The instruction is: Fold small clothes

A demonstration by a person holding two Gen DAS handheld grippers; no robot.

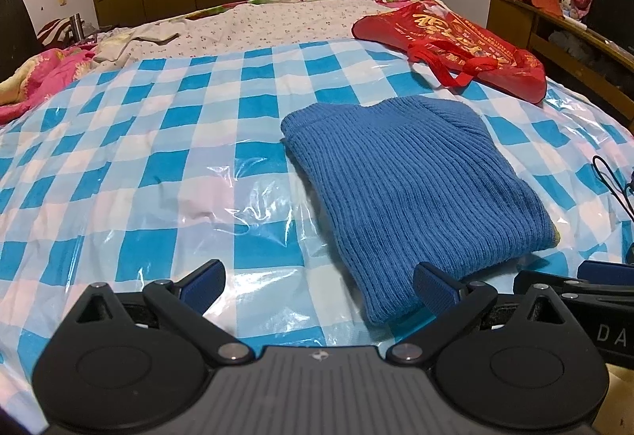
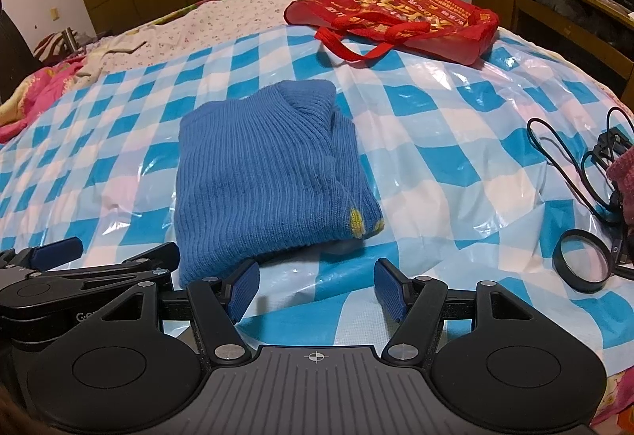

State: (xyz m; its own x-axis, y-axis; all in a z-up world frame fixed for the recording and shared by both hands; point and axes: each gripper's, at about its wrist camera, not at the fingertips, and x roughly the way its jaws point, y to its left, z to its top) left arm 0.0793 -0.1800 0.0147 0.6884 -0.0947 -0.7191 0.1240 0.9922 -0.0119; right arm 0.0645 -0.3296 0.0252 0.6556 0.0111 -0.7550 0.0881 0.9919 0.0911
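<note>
Blue sweater (image 2: 269,173) lies folded on the bed (image 2: 436,142), just ahead of my grippers, long axis running away; left gripper (image 1: 317,286) nearer, right gripper (image 2: 317,290) alongside, both open, empty.

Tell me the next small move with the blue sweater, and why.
Probably lift both away and leave it. The blue knit sweater already lies folded in a compact stack on the checkered plastic sheet. The left hand-held gripper and right hand-held gripper are both open and empty, at its near edge.
</note>
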